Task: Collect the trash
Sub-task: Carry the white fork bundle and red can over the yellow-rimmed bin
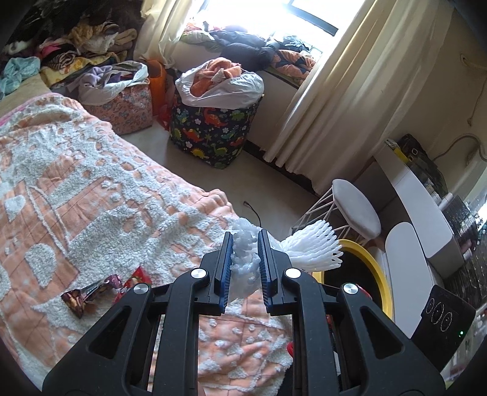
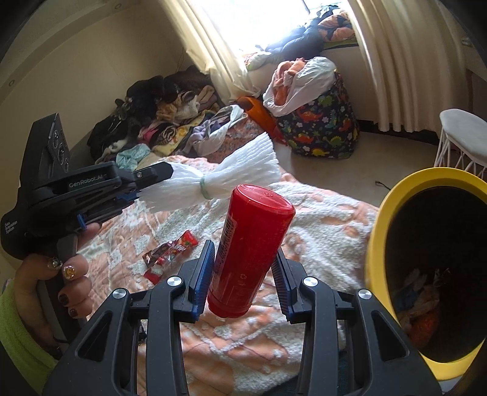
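Holding assorted trash, yellow bin (image 2: 376, 243)

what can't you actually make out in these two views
- Red canister, right wrist view: label print too small and turned away to read.
- Yellow bin: contents dark and indistinct; its rim runs off the right edge.
- Snack wrappers, left wrist view: partly behind the left gripper; print unreadable.
- Foam net: the pinched stretch is hidden by the pads.
- Window: blown out by glare.

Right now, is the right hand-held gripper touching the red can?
Touching. The right wrist view shows the right hand-held gripper with both blue pads pressed against the sides of the red can, holding it above the bedspread.
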`<state>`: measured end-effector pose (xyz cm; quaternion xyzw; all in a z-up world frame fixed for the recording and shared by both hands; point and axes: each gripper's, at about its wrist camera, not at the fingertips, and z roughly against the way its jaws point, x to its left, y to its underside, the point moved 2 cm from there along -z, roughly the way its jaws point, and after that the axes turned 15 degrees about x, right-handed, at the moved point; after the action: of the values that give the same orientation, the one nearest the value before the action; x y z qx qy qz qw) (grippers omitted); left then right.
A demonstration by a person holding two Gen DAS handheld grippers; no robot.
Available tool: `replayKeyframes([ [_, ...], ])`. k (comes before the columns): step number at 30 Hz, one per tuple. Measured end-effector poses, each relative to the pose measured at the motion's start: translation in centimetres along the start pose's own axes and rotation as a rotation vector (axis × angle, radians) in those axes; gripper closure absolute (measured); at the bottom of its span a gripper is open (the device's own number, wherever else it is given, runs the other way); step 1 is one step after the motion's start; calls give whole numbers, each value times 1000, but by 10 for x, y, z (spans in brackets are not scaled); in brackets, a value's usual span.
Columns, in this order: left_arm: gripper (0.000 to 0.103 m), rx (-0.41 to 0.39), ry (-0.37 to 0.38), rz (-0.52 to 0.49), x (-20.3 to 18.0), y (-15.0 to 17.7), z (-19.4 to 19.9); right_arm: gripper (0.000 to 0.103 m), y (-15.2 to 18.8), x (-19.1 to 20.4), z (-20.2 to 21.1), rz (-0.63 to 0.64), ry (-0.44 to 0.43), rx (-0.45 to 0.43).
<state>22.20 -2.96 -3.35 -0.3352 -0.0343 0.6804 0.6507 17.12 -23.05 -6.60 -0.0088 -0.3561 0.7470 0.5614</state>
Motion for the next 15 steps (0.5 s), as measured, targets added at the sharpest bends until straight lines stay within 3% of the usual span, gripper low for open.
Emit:
replayKeyframes([
  [15, 92, -2, 13, -66, -45, 4, -8, 68, 5, -46, 38, -81, 31, -86],
])
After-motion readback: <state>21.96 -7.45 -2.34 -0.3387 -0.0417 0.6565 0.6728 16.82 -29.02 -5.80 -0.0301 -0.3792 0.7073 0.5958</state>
